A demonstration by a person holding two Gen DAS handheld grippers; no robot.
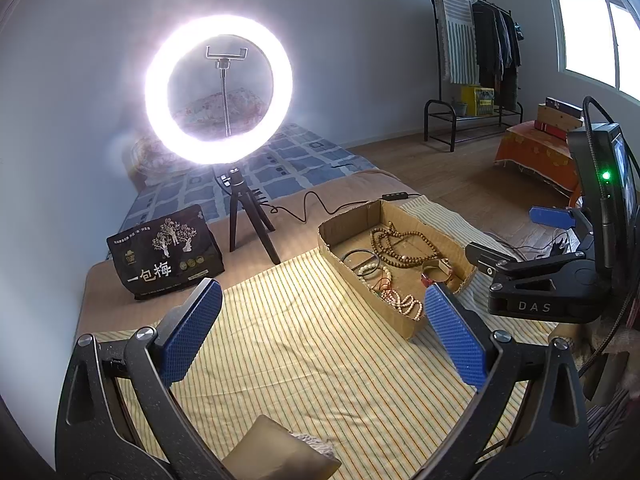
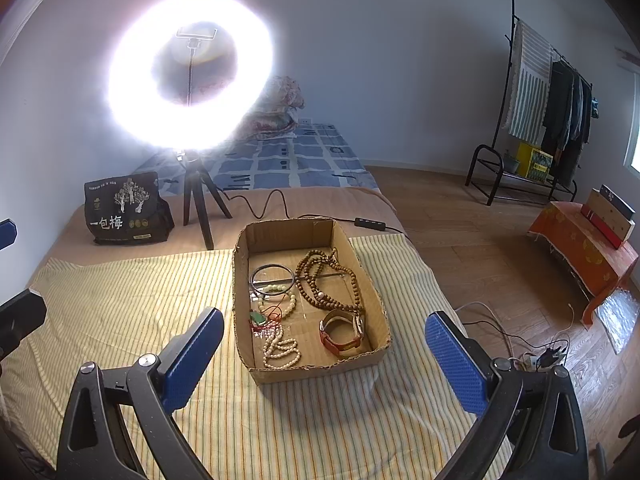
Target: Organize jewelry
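- The bed [image 2: 344, 204] fills the near room, with a blue patchwork cover at its far end and a yellow striped cloth [image 2: 132, 300] spread over the near part.
- A clothes rack [image 1: 476, 40] with a striped towel and dark garments stands by the far wall; a yellow box sits on its lower shelf, its print too small to read.
- A lit ring light [image 1: 218, 88] on a small black tripod stands on the bed behind the cloth, an empty phone clamp in its centre; its cable runs right to an inline switch.
- A low table under an orange cloth [image 2: 580, 248] sits on the wood floor to the right, with flat boxes on top.
- The cardboard box [image 2: 360, 248] rests on the striped cloth, open at the top, just ahead of the right gripper.
- A black bag [image 1: 166, 256] left of the tripod reads "一包梅" in white, under a drawing of trees; the smaller lines are illegible.
- The left gripper [image 1: 324, 332] hangs over bare striped cloth, blue pads wide apart, nothing between them.
- The right gripper [image 2: 324, 356] likewise stands spread and empty, aimed at the box's near end; in the left view its body shows the letters "DAS".
- Inside the box: brown wooden bead strands [image 2: 328, 284] at the far right, a dark bangle [image 2: 272, 276] at the far left.
- A watch with an orange-brown strap [image 2: 342, 334] lies at the near right.
- Pale pearl-like strands [image 2: 280, 350] lie at the near left.
- A green pendant on red cord [image 2: 258, 317] lies by the left wall.
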